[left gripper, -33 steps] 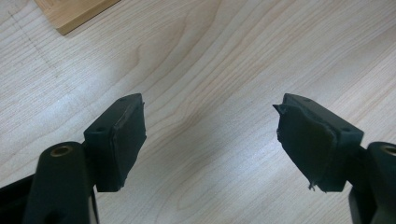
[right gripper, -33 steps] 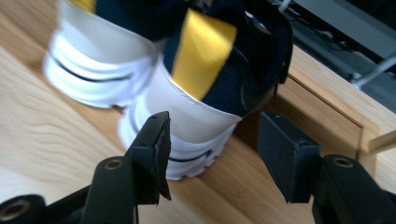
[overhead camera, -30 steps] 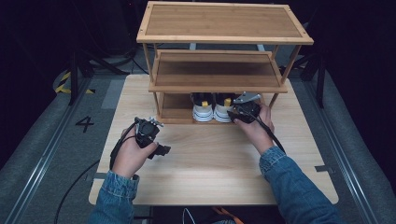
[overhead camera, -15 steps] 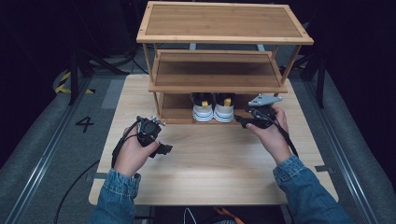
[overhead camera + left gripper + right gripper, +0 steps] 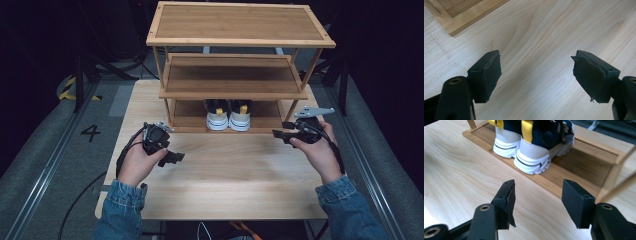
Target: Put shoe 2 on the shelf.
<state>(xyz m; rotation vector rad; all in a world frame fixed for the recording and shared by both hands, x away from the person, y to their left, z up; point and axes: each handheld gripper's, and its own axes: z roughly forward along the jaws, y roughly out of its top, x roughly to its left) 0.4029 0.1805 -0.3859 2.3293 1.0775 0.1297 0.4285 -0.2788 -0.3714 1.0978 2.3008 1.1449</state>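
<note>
Flanking white shoes (image 5: pixel 228 117), left gripper (image 5: pixel 536 75) and right gripper (image 5: pixel 537 202), fingers spread, "4" (image 5: pixel 90 132) on floor.

— What am I seeing on my feed?
— The table (image 5: pixel 235 185) is pale wood, matt with visible grain; the shelf rack (image 5: pixel 240 25) a warmer, smooth wood.
— And my jaws?
— Matt black pads, frayed at the edges. The sneakers (image 5: pixel 534 150) have smooth white rubbery soles.

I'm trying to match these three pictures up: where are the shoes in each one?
High view: shoes at centre, on the rack's bottom shelf.
Left gripper view: no shoes, just a rack corner at top left.
Right gripper view: shoes top centre.
Shared landmark: the rack's bottom frame.
</note>
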